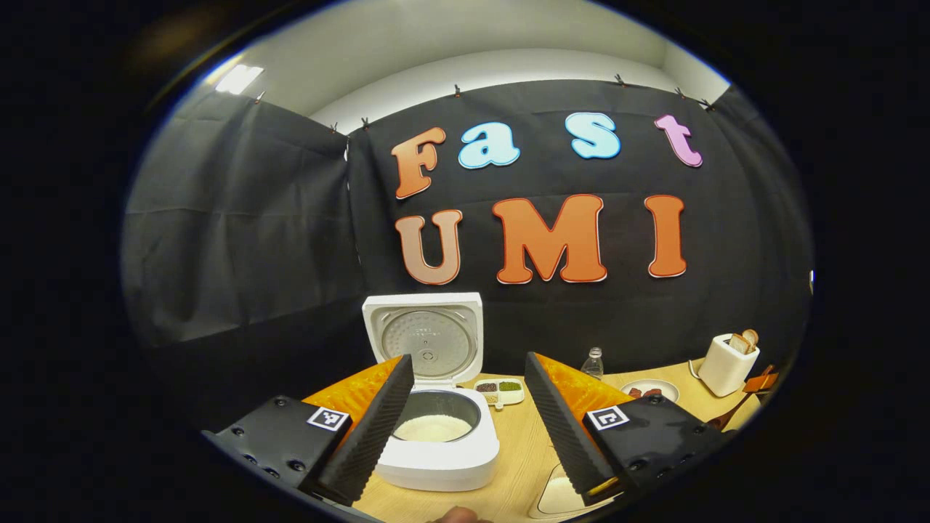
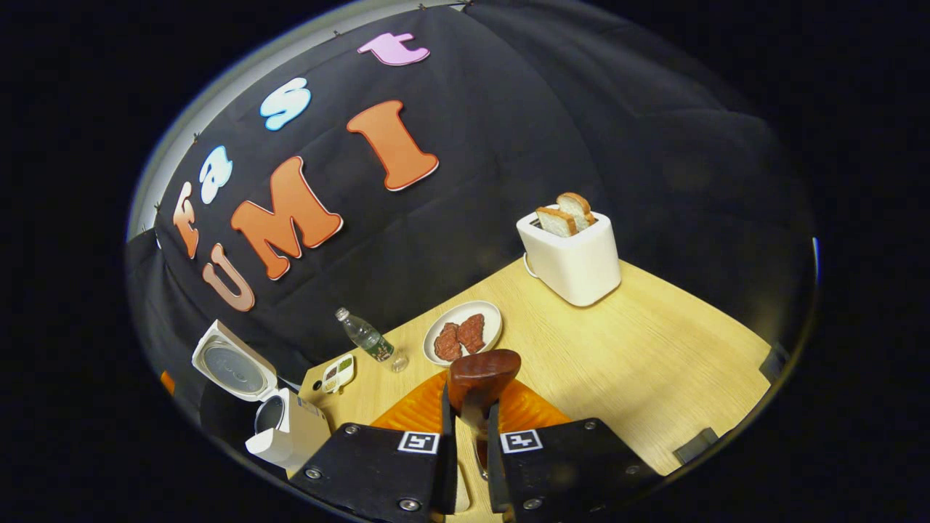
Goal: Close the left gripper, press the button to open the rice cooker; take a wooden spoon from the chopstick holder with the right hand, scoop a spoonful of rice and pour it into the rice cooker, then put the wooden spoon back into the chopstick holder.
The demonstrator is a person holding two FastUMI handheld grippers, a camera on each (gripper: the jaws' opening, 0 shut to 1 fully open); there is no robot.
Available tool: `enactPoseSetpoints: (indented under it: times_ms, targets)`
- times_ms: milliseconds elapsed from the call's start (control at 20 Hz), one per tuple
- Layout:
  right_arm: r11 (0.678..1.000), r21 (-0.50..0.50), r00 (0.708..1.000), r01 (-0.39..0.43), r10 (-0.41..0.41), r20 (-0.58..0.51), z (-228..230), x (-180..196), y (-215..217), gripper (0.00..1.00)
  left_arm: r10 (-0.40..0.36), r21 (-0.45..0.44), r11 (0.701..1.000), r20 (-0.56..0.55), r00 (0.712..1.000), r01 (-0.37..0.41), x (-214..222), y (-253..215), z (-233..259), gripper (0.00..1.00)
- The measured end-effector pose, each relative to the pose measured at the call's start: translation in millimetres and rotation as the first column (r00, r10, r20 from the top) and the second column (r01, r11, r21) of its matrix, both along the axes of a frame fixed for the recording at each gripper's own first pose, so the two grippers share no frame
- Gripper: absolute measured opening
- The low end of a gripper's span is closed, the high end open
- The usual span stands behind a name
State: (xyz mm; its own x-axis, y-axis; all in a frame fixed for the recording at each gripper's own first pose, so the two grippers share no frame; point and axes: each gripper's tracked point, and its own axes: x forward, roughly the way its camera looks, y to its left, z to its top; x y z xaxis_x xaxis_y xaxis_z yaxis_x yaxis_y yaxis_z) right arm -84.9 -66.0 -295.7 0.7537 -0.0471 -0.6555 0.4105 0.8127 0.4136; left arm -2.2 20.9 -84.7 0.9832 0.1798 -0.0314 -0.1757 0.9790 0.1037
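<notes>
Logging the scene as I see it from the two gripper views: a light wooden desk (image 2: 639,341) stands against black cloth walls, with a pale ceiling strip above in the left gripper view. On the desk sit a white rice cooker (image 1: 443,436) with its lid (image 1: 425,335) standing up and white rice (image 1: 432,428) in the pot, a small divided dish (image 1: 500,391) of grains just behind it, a clear water bottle (image 2: 369,339), a white plate (image 2: 488,314) bearing two reddish pieces, and a white toaster (image 2: 574,258) with two bread slices sticking out of its slots. My left gripper (image 1: 468,421) hangs in front of the cooker with its fingers (image 1: 370,428) spread wide, touching nothing; the open pot shows between them. My right gripper (image 2: 471,425) has its fingers (image 2: 445,436) drawn narrow and clamped on the wooden spoon (image 2: 481,378), whose dark brown bowl rises just past the fingertips, above the desk near the plate. From that view the cooker lies far to the left. I cannot tell whether the spoon carries any rice.
</notes>
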Motion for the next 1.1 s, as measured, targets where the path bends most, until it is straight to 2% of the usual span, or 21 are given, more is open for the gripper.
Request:
enactPoseSetpoints:
  times_ms: [300,650,900,1050,1100]
  targets:
    - [0.994,-0.027,0.992,-0.106,0.108,0.067,43,13,52,0.15,0.038,-0.035,0.999,-0.005,0.999,-0.038,-5,40,-2,1.00]
    - [0.958,-0.083,0.955,-0.274,0.281,0.097,56,24,129,0.14,0.083,-0.047,0.995,-0.021,0.996,-0.084,-11,88,-9,1.00]
    - [0.905,-0.149,0.910,-0.399,0.410,0.057,37,21,175,0.15,0.109,-0.045,0.993,-0.035,0.993,-0.110,-15,111,-16,1.00]
    - [0.854,-0.221,0.874,-0.471,0.486,0.014,20,12,188,0.14,0.121,-0.054,0.991,-0.051,0.991,-0.124,-18,118,-22,1.00]
    - [0.827,-0.259,0.857,-0.499,0.515,-0.007,11,9,192,0.14,0.125,-0.053,0.990,-0.058,0.990,-0.128,-19,120,-25,1.00]
